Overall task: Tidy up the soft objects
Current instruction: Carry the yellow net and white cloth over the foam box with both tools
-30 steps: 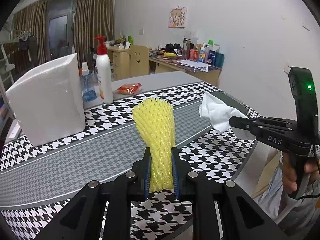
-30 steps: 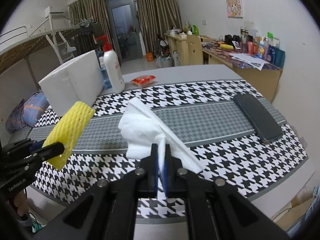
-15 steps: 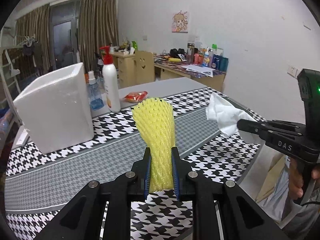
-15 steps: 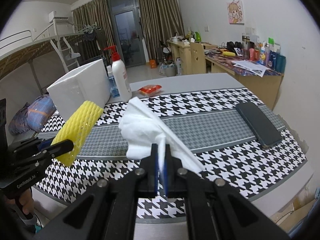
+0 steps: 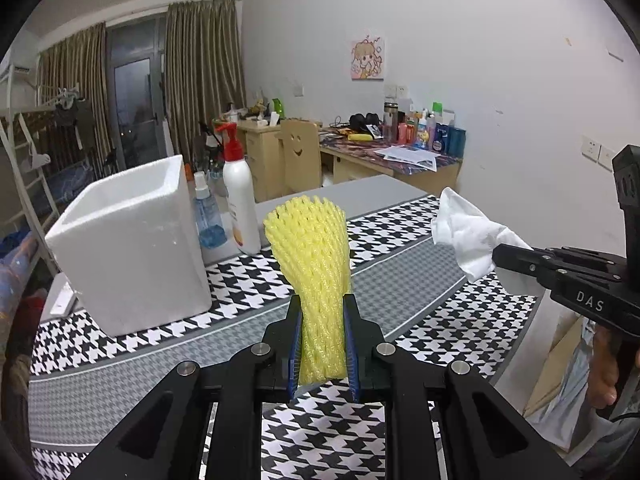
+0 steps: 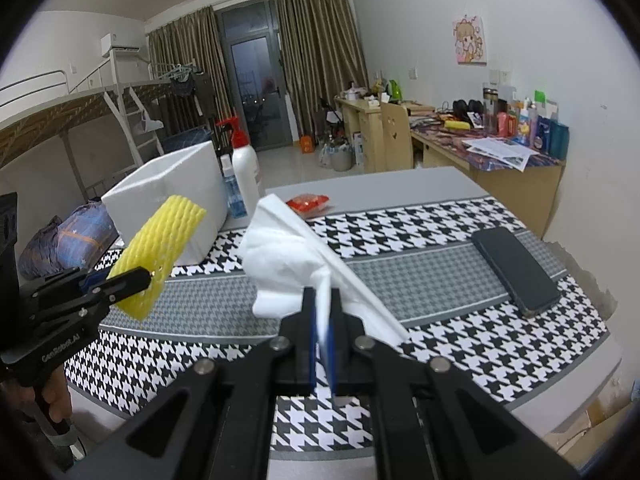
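I see the yellow foam net (image 5: 310,276) pinched at its lower end by my left hand-held gripper (image 5: 323,354). The two fingers are squeezed tight on it, one on each side. The net sticks up and forward from the fingers, and its top spreads out wide like a fan. It is up in the air, above the surface (image 5: 168,344) with the black and white cloth.

The white tissue (image 6: 294,256) is caught in my right hand-held gripper (image 6: 323,344). Those fingers are almost closed, with only a thin bit of tissue between them. The rest of the tissue puffs out in front and to the left of the fingers. It is in the air too, not touching the surface.

From the right camera, the net is off to the left of the tissue, and they are apart.

Behind the net stands a white foam box (image 5: 132,240) with an open top. Just beside the box are a small blue bottle (image 5: 208,216) and a tall white bottle with a red pump (image 5: 240,200). A red packet (image 6: 308,202) lies farther back. A black phone (image 6: 516,272) lies flat on the right side of the surface.
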Demonstrator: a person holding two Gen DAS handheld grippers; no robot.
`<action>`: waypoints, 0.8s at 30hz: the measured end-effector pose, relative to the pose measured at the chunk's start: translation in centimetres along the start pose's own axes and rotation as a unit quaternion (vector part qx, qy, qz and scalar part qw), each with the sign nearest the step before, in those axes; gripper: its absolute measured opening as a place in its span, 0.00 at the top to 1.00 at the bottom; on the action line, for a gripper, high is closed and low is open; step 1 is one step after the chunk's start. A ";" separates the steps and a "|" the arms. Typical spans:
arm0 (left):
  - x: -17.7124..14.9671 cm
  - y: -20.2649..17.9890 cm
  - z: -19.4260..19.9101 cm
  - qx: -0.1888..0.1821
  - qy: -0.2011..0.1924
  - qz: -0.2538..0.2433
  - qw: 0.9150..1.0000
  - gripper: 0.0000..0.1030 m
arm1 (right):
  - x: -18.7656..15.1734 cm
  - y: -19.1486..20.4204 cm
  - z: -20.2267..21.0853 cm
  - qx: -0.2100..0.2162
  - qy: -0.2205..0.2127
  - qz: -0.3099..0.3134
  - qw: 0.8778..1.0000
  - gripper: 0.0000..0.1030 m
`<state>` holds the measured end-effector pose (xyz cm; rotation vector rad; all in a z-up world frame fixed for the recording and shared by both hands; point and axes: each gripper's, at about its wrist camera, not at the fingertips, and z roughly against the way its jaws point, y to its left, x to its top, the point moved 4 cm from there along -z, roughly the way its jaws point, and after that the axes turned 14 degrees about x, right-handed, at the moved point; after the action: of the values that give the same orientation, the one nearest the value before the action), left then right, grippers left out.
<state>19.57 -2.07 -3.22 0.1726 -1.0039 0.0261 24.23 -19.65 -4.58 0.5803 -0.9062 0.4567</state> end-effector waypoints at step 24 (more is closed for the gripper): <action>3.0 2.2 0.4 0.022 -0.031 0.005 0.999 0.81 | 3.2 2.8 -0.6 0.018 -0.034 0.012 0.999 0.94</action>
<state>20.61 -0.16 -0.18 0.2098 -1.0670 0.0528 24.62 -16.77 -1.46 0.6213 -0.9731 0.4785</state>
